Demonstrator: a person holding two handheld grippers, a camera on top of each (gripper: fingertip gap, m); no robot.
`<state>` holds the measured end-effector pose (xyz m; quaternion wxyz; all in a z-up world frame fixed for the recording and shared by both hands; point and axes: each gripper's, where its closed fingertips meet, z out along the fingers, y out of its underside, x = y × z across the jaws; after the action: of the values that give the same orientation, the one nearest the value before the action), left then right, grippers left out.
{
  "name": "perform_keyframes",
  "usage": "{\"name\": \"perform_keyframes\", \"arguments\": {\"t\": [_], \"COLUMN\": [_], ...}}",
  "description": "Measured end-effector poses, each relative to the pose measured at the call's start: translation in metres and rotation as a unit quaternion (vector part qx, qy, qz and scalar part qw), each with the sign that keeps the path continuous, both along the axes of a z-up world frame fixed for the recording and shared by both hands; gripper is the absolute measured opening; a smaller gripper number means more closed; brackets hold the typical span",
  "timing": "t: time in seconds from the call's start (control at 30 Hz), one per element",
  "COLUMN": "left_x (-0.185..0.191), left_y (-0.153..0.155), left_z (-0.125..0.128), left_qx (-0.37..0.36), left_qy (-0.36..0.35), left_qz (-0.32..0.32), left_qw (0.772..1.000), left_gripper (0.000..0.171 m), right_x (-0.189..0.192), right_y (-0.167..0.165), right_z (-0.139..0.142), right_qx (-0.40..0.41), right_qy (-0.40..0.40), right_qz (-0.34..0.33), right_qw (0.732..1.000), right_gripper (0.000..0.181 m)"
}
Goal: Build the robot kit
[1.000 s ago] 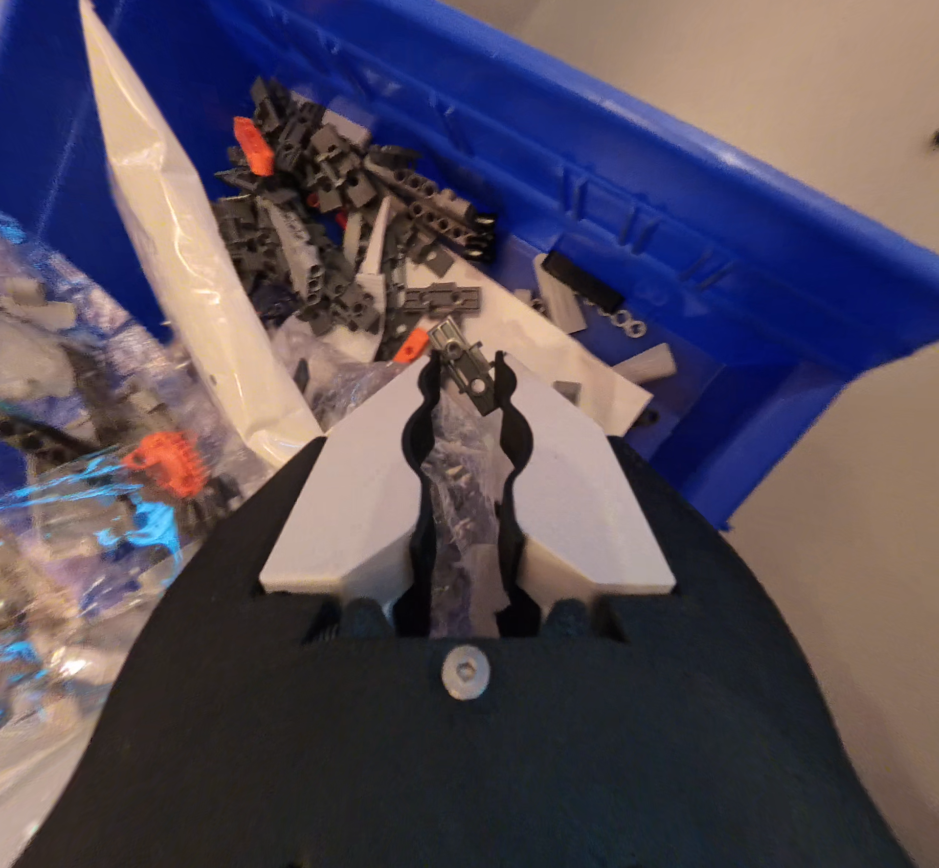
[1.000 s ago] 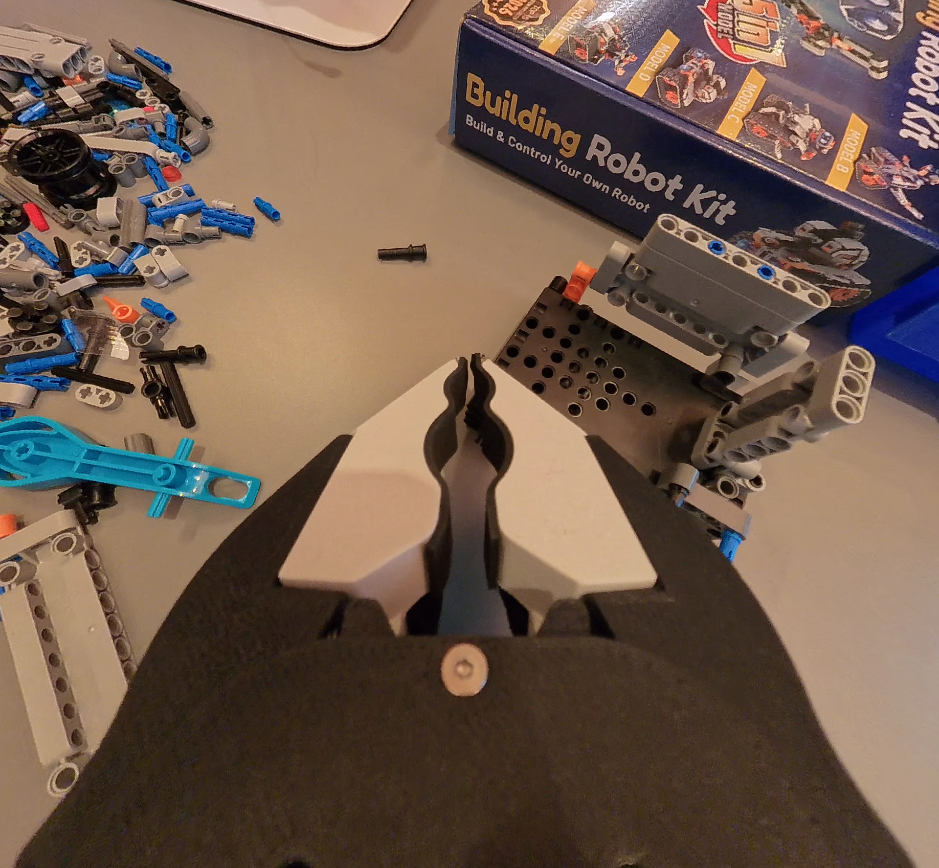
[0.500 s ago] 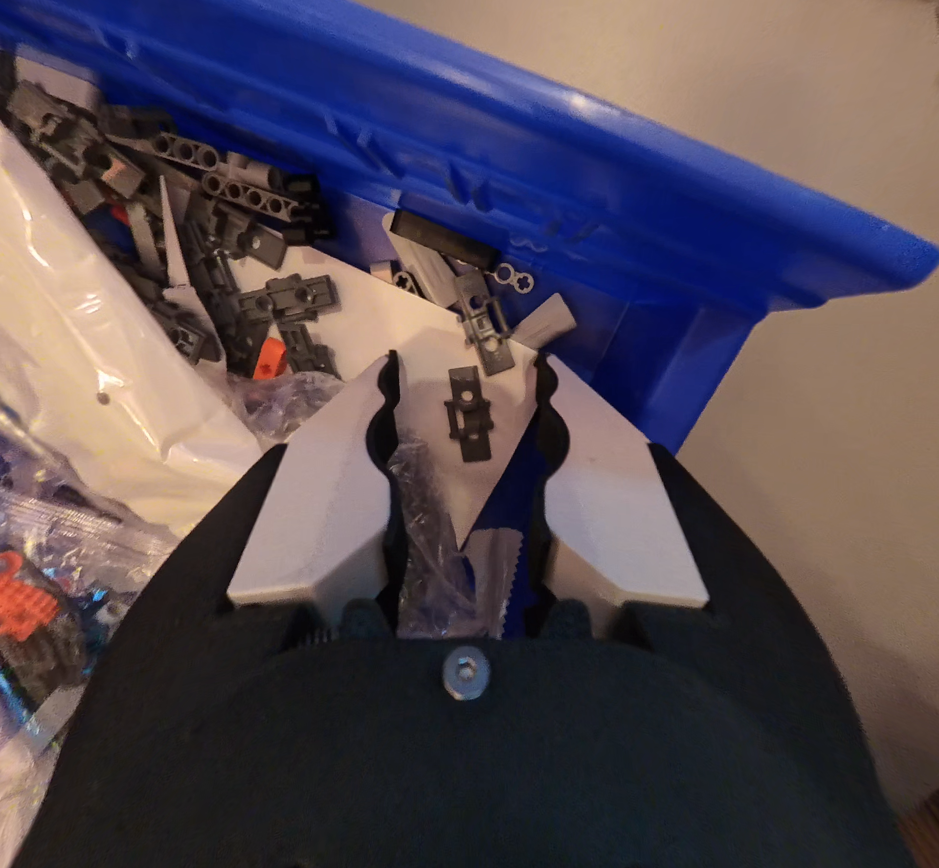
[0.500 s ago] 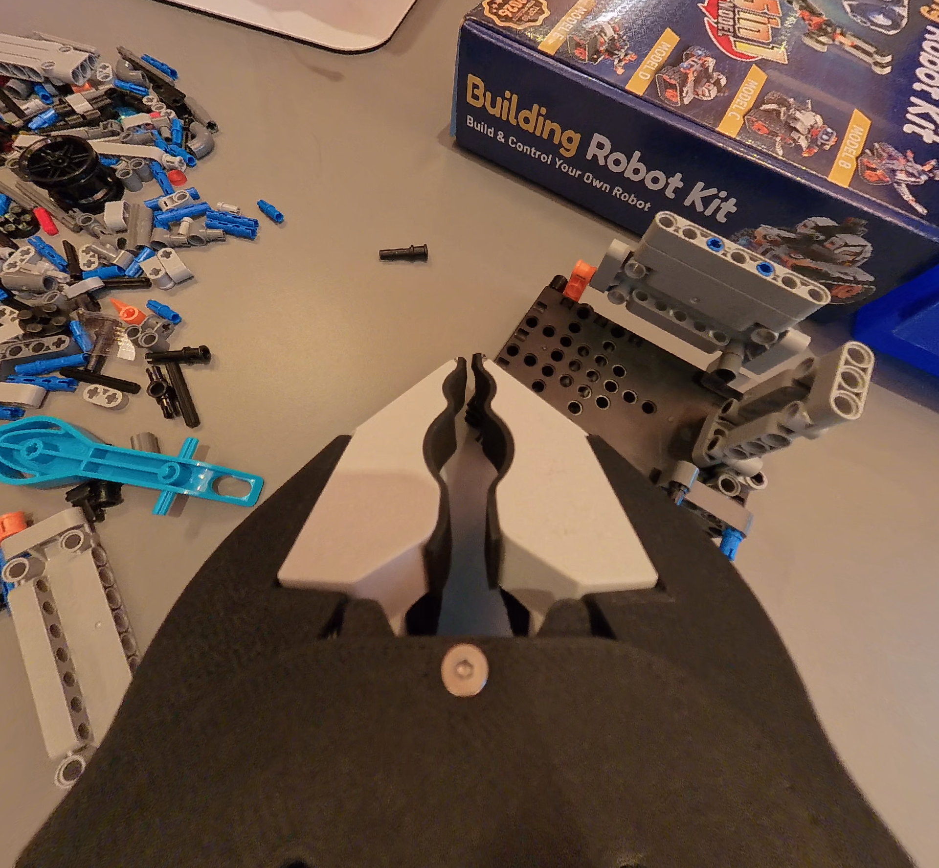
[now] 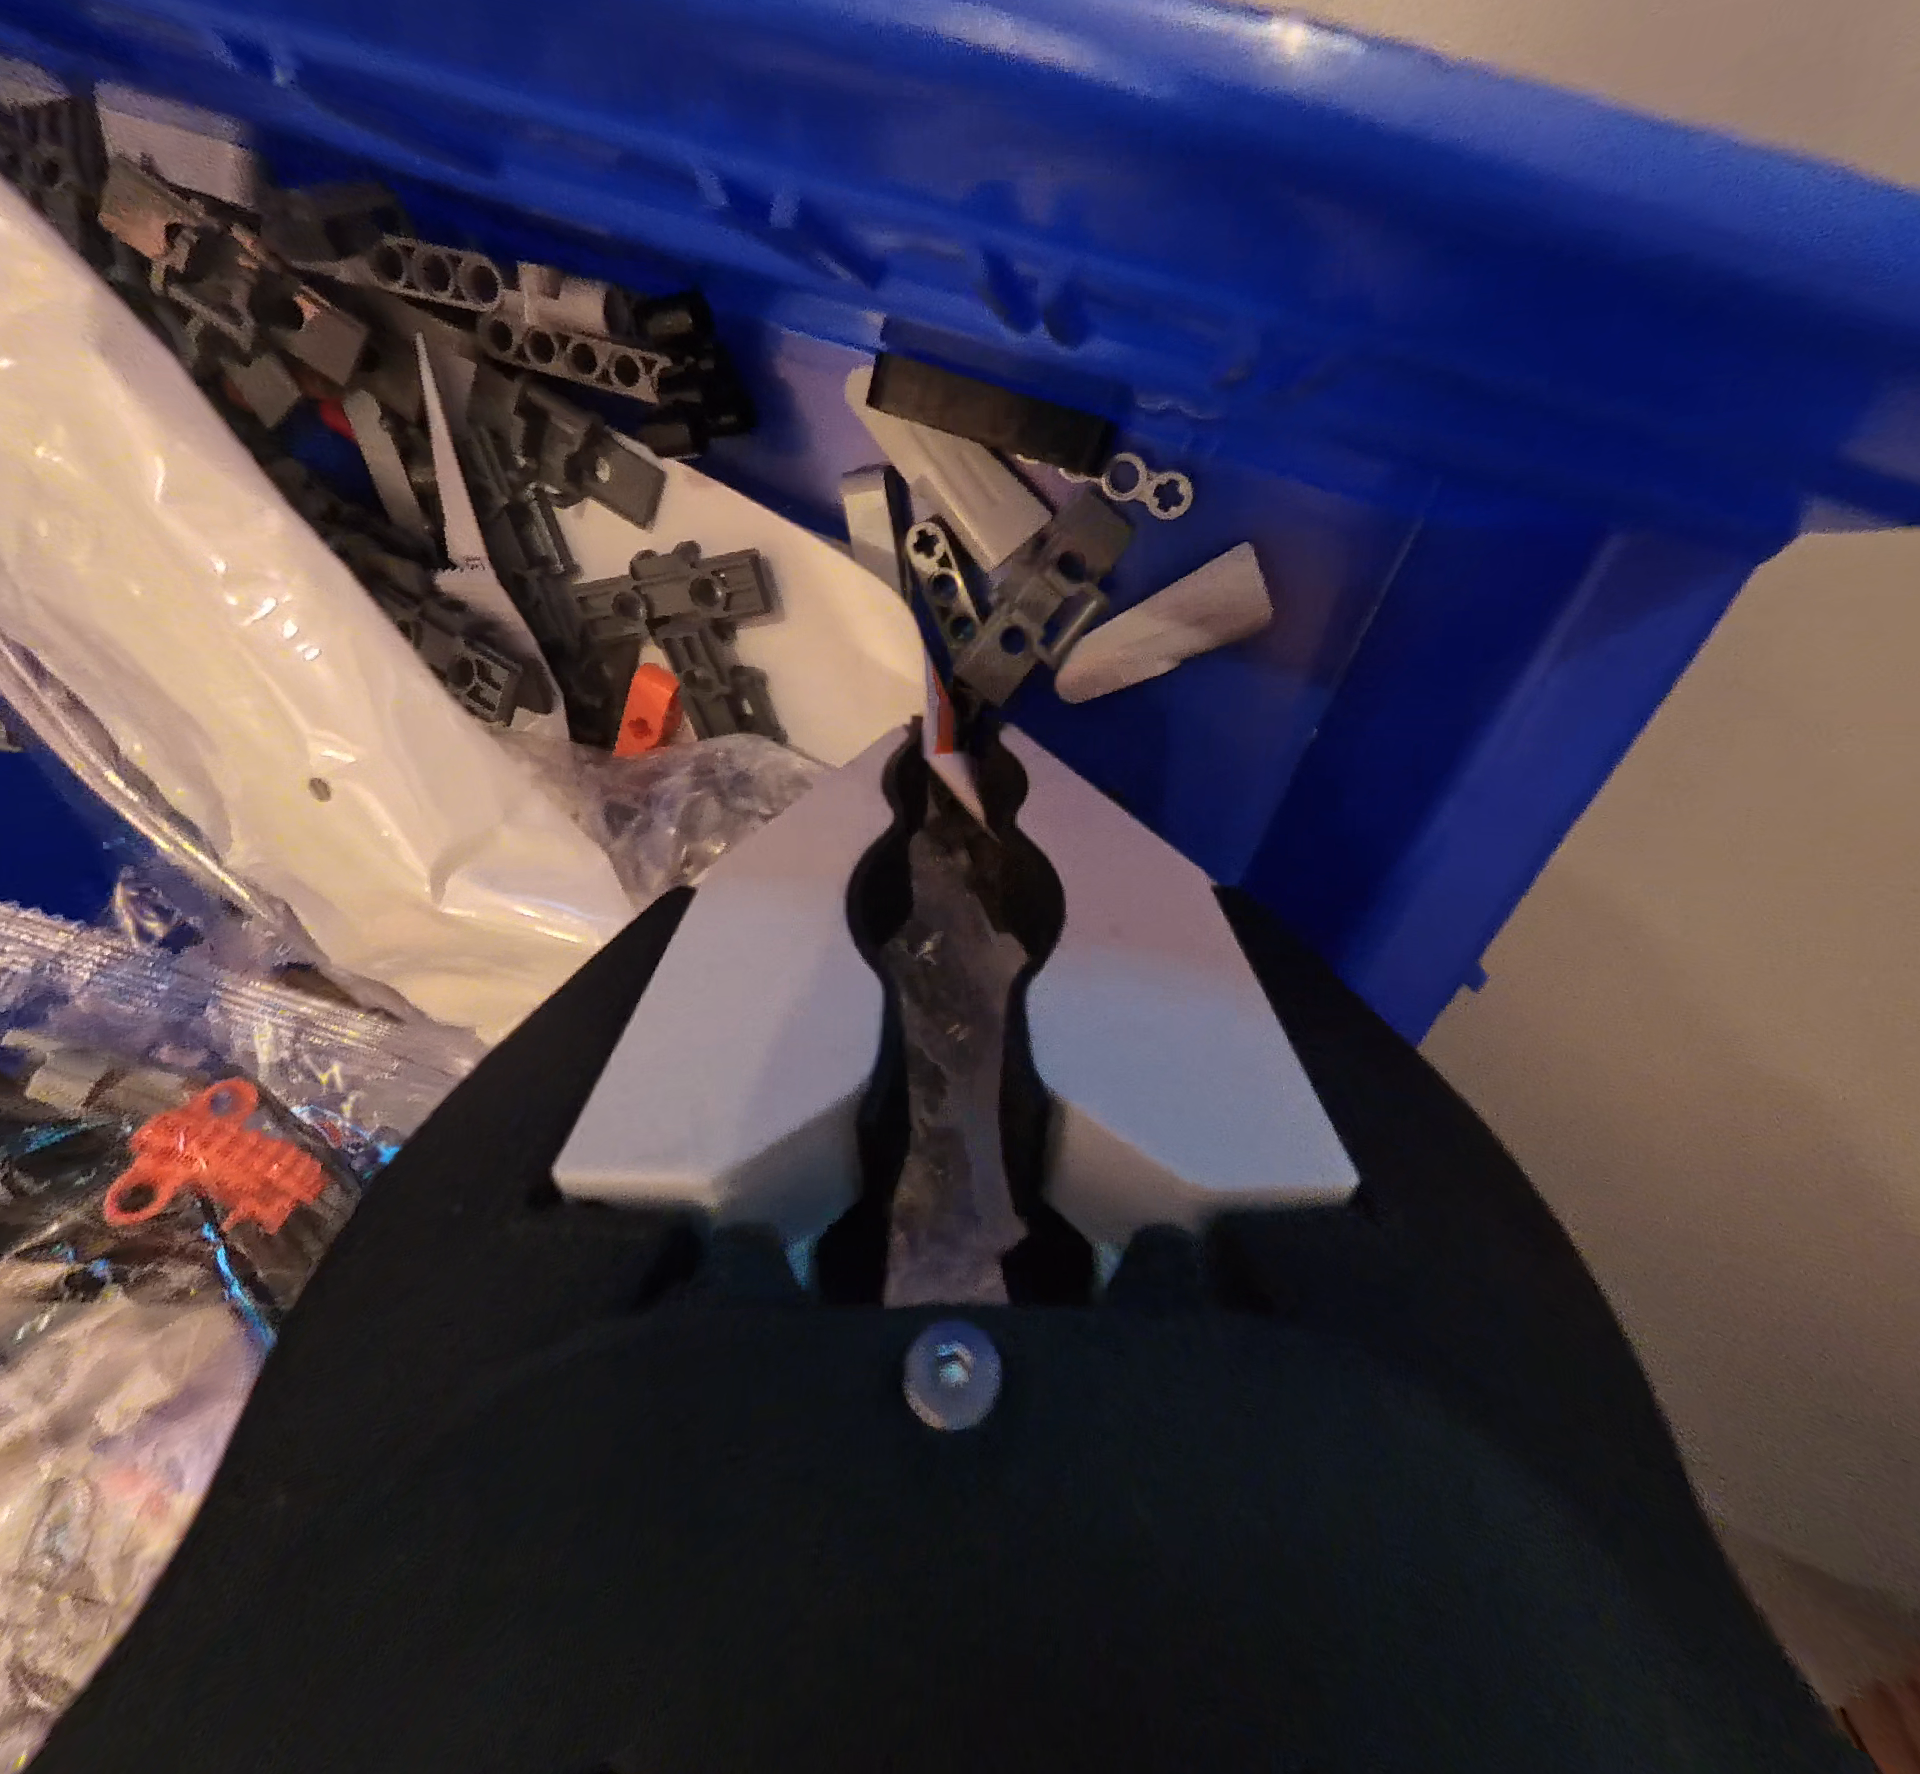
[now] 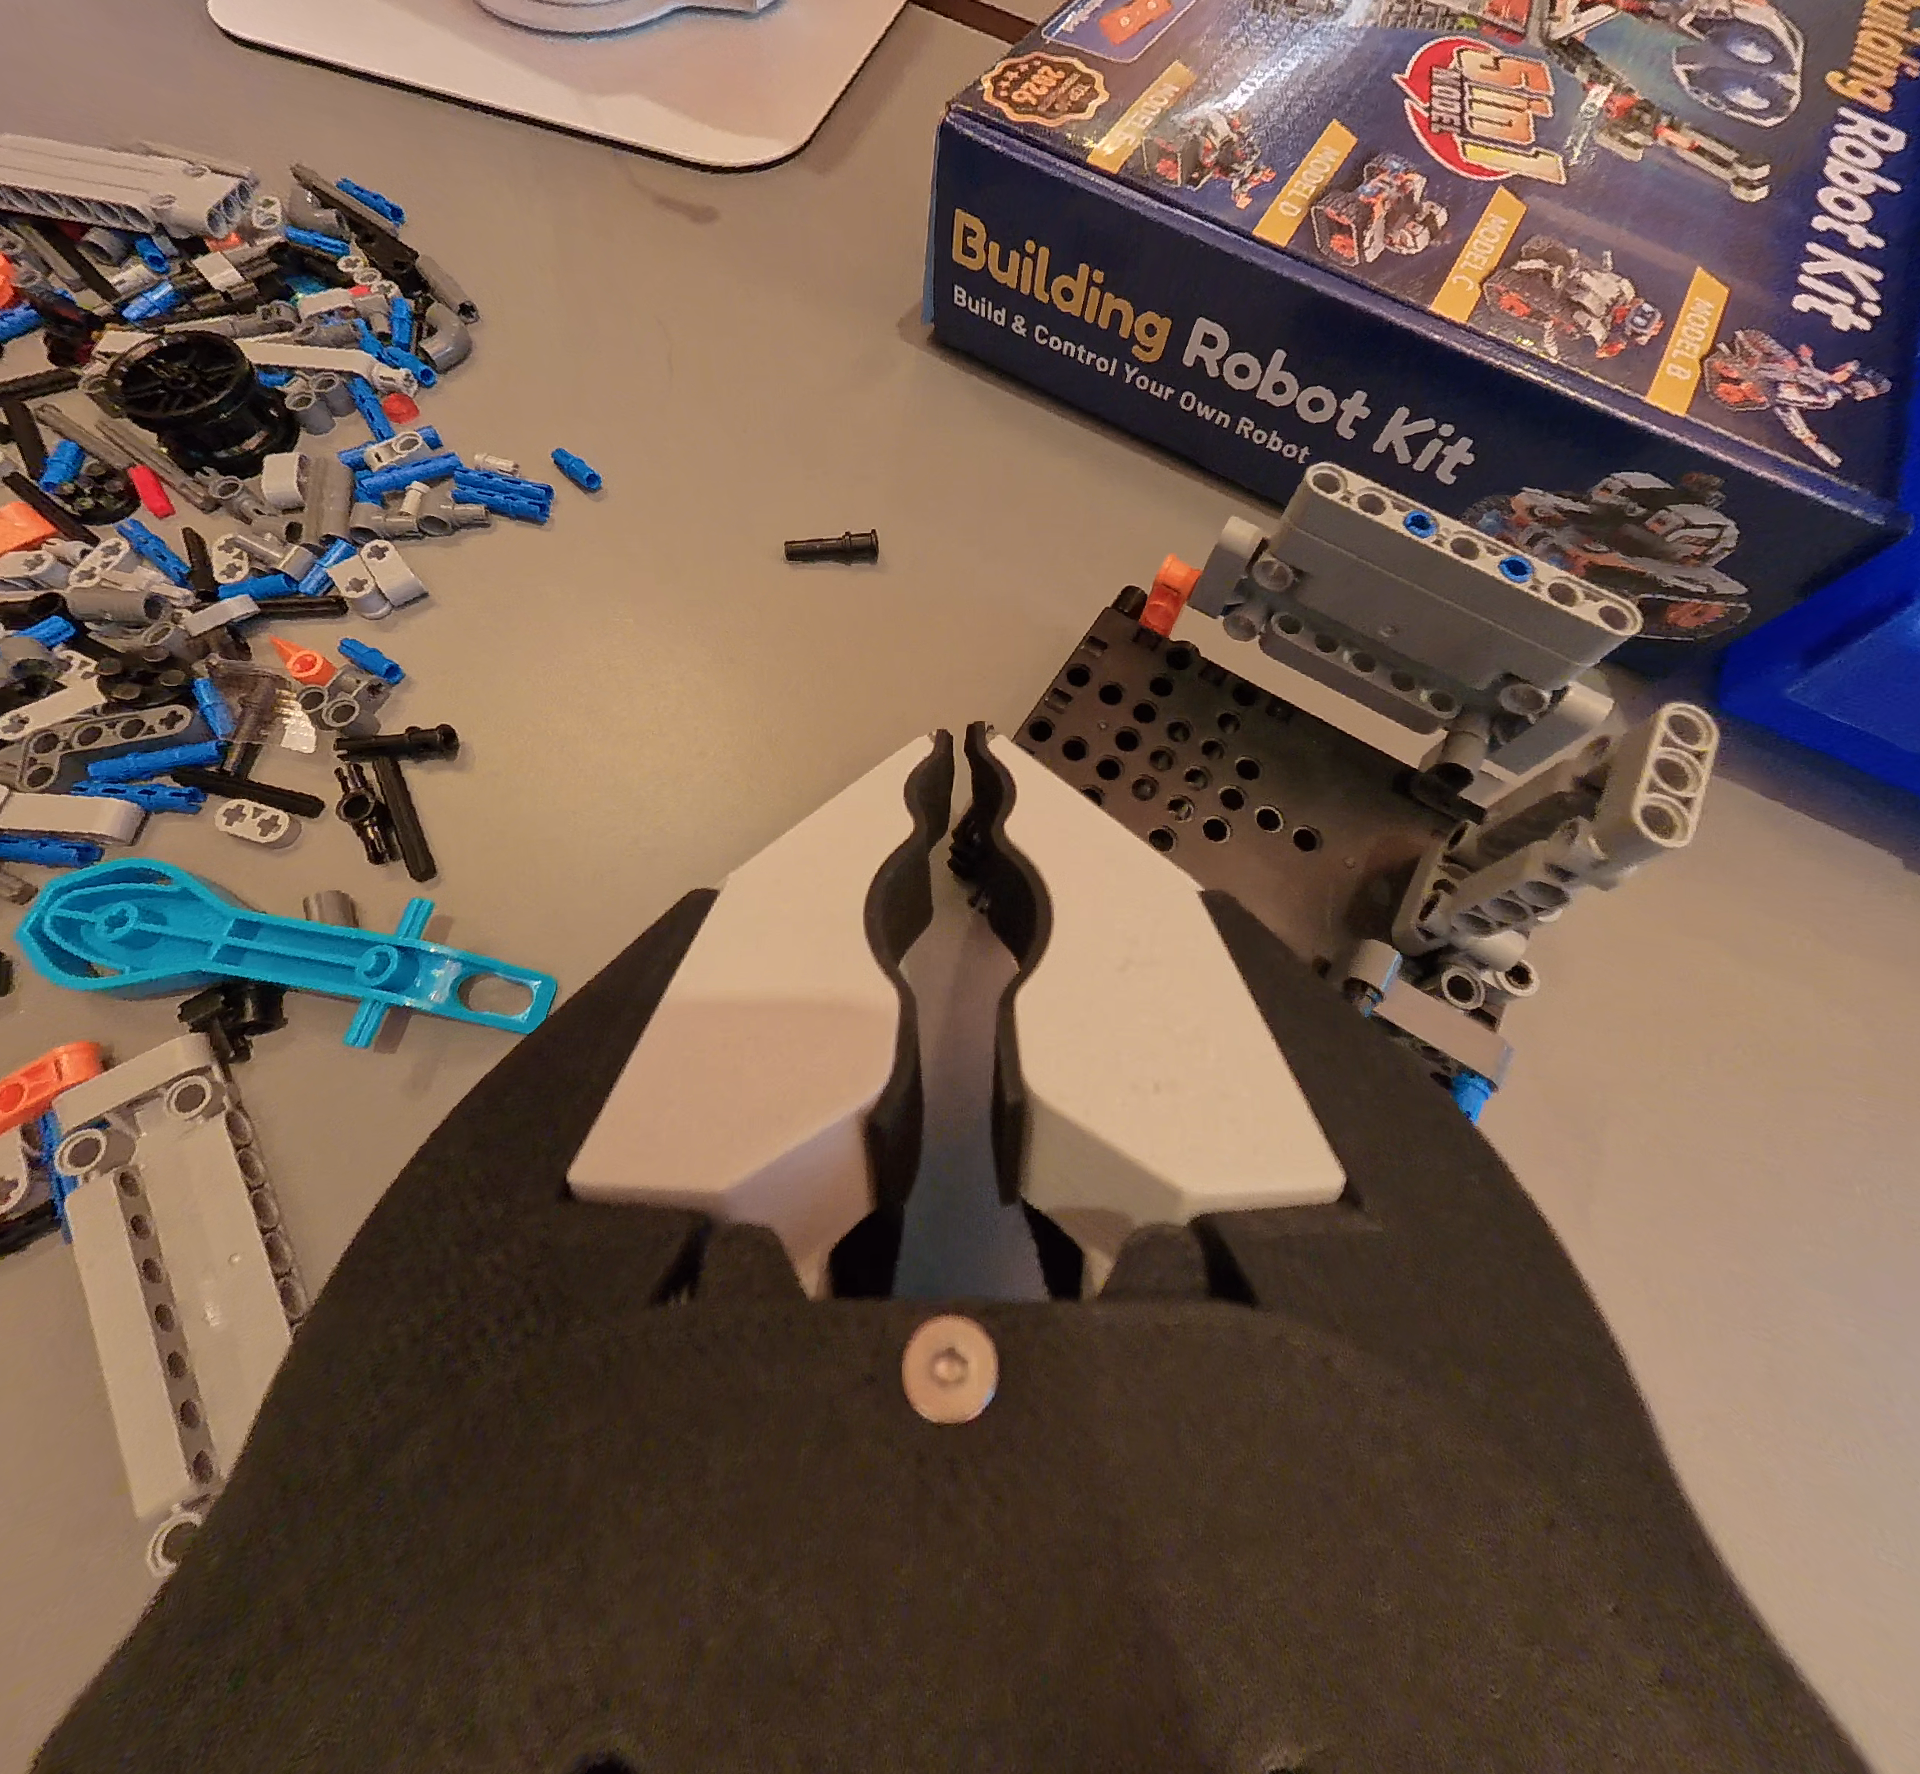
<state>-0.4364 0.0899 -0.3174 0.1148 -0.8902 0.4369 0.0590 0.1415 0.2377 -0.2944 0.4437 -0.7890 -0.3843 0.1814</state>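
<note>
Our left gripper (image 5: 954, 737), apart a moment ago, now pinches the white sheet (image 5: 810, 623) in a corner of the blue bin (image 5: 1351, 270); our right gripper (image 6: 961, 737) stays clamped on a black pin (image 6: 971, 857).

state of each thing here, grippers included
blue bin, open, holding loose parts
left gripper, fingers shut over the blue bin, grip unclear
right gripper, shut on small black pin
kit box, closed, lying flat
grey model, partly built, untouched
</note>
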Motion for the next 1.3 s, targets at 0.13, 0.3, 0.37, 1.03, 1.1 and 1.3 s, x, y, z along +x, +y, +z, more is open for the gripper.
{"name": "perform_keyframes", "arguments": {"t": [0.13, 0.3, 0.37, 1.03, 1.1, 1.3], "left_x": [-0.001, -0.007, -0.01, -0.028, -0.031, -0.031], "left_y": [0.004, 0.012, 0.017, 0.015, 0.015, 0.012], "left_z": [0.006, 0.03, 0.044, 0.14, 0.149, 0.175], "left_qx": [0.025, 0.084, 0.116, 0.25, 0.261, 0.286], "left_qy": [-0.018, -0.072, -0.099, -0.245, -0.248, -0.277], "left_qz": [0.018, 0.068, 0.09, 0.161, 0.163, 0.155], "left_qw": [0.999, 0.992, 0.984, 0.923, 0.918, 0.904], "left_gripper": [0.0, 0.0, 0.0, 0.0, 0.0, 0.0], "right_x": [-0.001, -0.001, -0.002, -0.005, -0.006, -0.006], "right_y": [0.0, -0.001, -0.002, -0.006, -0.006, -0.007], "right_z": [0.001, 0.003, 0.004, 0.005, 0.005, 0.005], "right_qx": [0.001, 0.004, 0.004, -0.001, -0.002, -0.006], "right_qy": [0.002, 0.003, 0.004, 0.005, 0.006, 0.007], "right_qz": [0.002, 0.004, 0.005, 0.016, 0.017, 0.019], "right_qw": [1.0, 1.0, 1.0, 1.0, 1.0, 1.0], "right_gripper": [0.0, 0.0, 0.0, 0.001, 0.001, 0.002]}}
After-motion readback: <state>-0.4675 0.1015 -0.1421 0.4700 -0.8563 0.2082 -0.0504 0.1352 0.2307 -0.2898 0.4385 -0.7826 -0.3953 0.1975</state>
